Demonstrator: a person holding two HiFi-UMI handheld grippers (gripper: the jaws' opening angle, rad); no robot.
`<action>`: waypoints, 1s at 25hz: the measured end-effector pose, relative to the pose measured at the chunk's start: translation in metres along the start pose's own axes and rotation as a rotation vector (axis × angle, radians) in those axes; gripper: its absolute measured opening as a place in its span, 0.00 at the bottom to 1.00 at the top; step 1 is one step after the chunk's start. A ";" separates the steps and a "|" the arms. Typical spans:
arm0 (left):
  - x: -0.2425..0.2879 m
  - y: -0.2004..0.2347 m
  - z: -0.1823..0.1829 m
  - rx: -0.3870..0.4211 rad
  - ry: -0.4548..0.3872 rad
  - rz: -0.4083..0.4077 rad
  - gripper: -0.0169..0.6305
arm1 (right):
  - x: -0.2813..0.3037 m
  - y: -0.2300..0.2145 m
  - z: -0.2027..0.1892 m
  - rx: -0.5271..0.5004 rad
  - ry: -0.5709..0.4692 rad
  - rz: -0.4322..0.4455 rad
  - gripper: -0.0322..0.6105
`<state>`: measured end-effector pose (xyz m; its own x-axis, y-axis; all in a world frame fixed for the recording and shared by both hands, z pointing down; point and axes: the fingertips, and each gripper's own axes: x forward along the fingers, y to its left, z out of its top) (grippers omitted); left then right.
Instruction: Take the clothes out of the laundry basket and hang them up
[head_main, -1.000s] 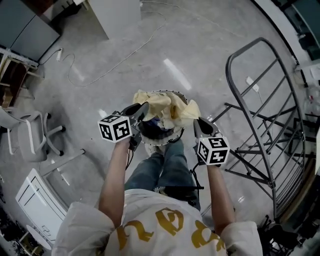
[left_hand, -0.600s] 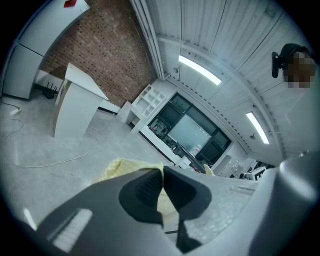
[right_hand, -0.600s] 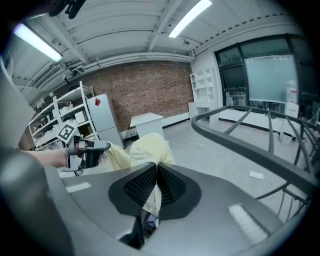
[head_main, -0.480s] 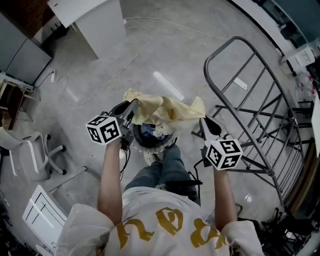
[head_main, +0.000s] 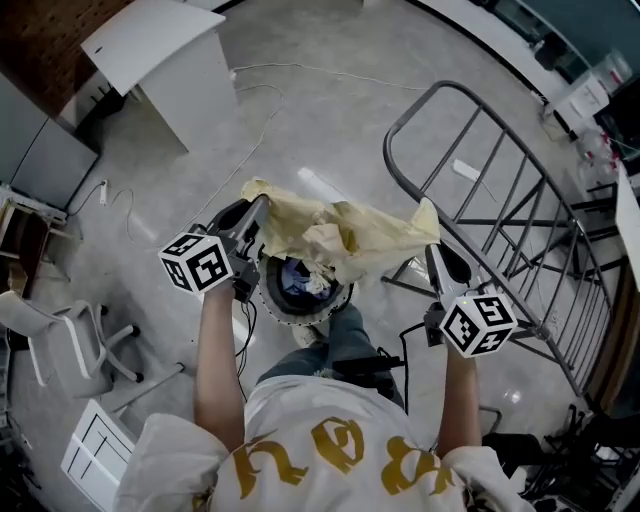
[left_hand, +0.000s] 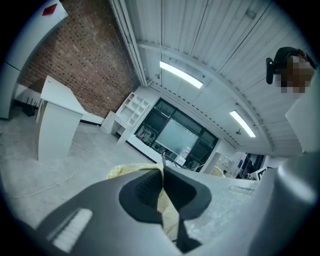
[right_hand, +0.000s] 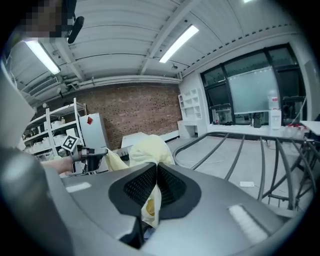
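Yellow garment (head_main: 340, 235): we hold it stretched in the air between both grippers, just above the laundry basket (head_main: 272, 302).
Left gripper (head_main: 255, 212): our jaws are clamped on one edge of the cloth.
Right gripper (head_main: 433, 245): pinched tight on the opposite corner.
Drying rack (head_main: 412, 103): on the floor at our right.

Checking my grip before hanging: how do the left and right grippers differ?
The left gripper sits beside the laundry basket; the right gripper is out by the drying rack. The left pinches a thin edge of the yellow garment; the right has cloth bunched above its jaws. Both are shut on that garment, stretched between them.
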<state>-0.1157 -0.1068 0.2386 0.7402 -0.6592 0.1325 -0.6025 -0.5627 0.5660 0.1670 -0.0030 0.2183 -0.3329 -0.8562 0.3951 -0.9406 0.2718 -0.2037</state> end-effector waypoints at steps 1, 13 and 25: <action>0.003 -0.005 0.007 0.010 -0.006 -0.009 0.03 | -0.007 -0.004 0.006 0.001 -0.011 -0.007 0.11; 0.035 -0.067 0.078 0.119 -0.076 -0.165 0.03 | -0.107 -0.055 0.080 0.002 -0.214 -0.181 0.11; 0.100 -0.146 0.124 0.211 -0.096 -0.328 0.03 | -0.193 -0.118 0.146 -0.035 -0.393 -0.358 0.11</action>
<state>0.0091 -0.1519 0.0685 0.8782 -0.4655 -0.1096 -0.3944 -0.8346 0.3846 0.3521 0.0661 0.0356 0.0530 -0.9963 0.0678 -0.9946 -0.0587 -0.0852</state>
